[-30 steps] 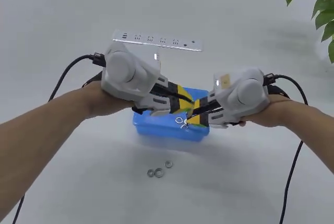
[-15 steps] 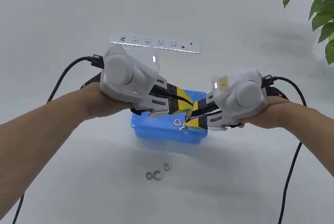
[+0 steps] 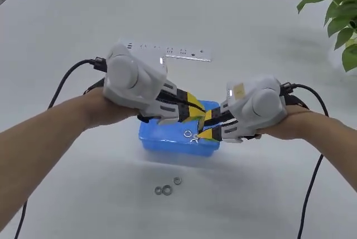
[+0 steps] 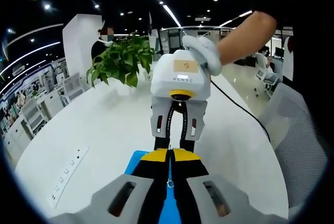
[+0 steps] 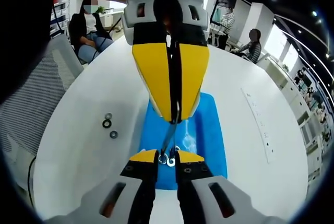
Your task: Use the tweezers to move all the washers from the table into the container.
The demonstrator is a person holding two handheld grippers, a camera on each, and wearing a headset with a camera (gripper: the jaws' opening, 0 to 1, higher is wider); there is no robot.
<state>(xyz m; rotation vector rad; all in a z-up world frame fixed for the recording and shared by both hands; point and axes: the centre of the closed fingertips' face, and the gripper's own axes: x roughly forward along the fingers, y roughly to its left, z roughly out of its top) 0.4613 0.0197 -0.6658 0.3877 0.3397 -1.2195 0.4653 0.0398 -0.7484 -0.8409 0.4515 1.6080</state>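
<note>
**Three washers wait while two hang over the container**

Three loose washers [image 3: 166, 188] lie on the table [image 3: 251, 27] at 6 o'clock from the blue container [image 5: 211, 130], near its front wall but apart from it. The left gripper [image 5: 175, 115] has its yellow jaws pressed together on the tweezers [image 5: 169, 136], which slant down over the container's middle. The right gripper [image 5: 167, 154] faces it from 3 o'clock in the head view, its jaws narrowly parted and gripping nothing I can make out. Two tip washers [image 5: 167, 160] show at the tweezer points above the blue floor. Whether they are pinched or already lying loose is hard to tell at this size.

Judging by that, the step is the drop. It should go best with the points low and well inside the walls. The squeeze should be eased gently so the rings fall flat rather than bounce out, with the right jaws clear of the tweezer legs.
</note>
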